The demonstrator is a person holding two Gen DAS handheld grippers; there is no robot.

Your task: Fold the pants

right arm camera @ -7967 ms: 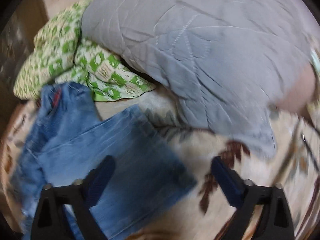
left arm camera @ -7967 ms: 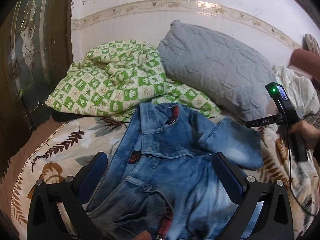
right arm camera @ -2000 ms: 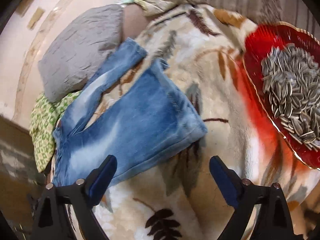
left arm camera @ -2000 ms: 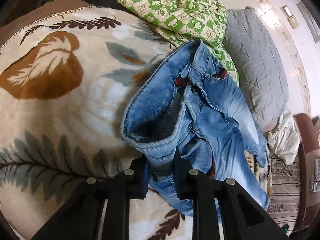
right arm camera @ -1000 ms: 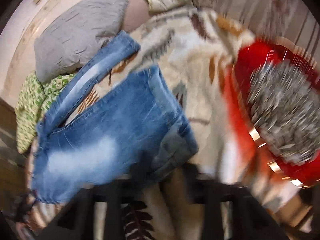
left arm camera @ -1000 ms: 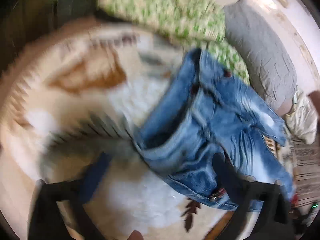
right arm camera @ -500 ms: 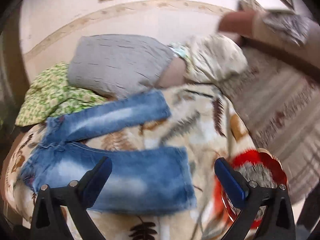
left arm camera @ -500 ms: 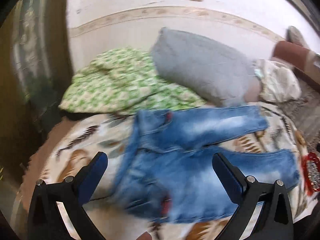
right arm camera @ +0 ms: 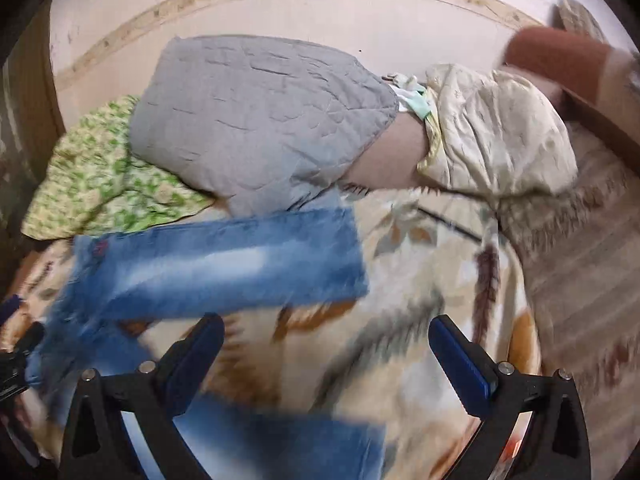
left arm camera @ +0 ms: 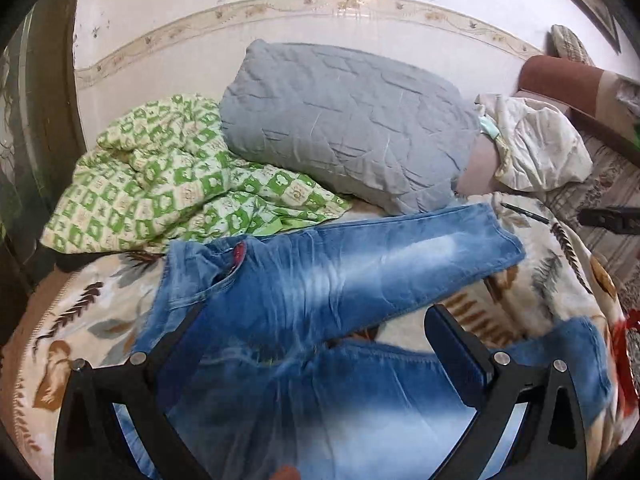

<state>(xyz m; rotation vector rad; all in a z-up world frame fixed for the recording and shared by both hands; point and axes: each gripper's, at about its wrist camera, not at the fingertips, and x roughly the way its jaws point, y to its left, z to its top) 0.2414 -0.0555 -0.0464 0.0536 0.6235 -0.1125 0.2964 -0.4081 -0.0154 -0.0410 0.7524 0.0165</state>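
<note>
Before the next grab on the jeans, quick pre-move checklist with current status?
1. Left gripper open, holding nothing: ok.
2. Right gripper open, holding nothing: ok.
3. Jeans spread flat, legs apart in a V: ok.
4. Far leg hem clear of the grey pillow: ok in the left view.
5. Near leg hem clear of the red dish: cannot tell.
6. Right view sharp enough to aim: not ok, blurred.

The left tongs (left arm camera: 316, 352) have matte black, triangular cut-out arms with silver screws and dark blue pads (left arm camera: 454, 346). The right tongs (right arm camera: 326, 360) look the same: black frame, silver screws, blue pads (right arm camera: 460, 364).
</note>
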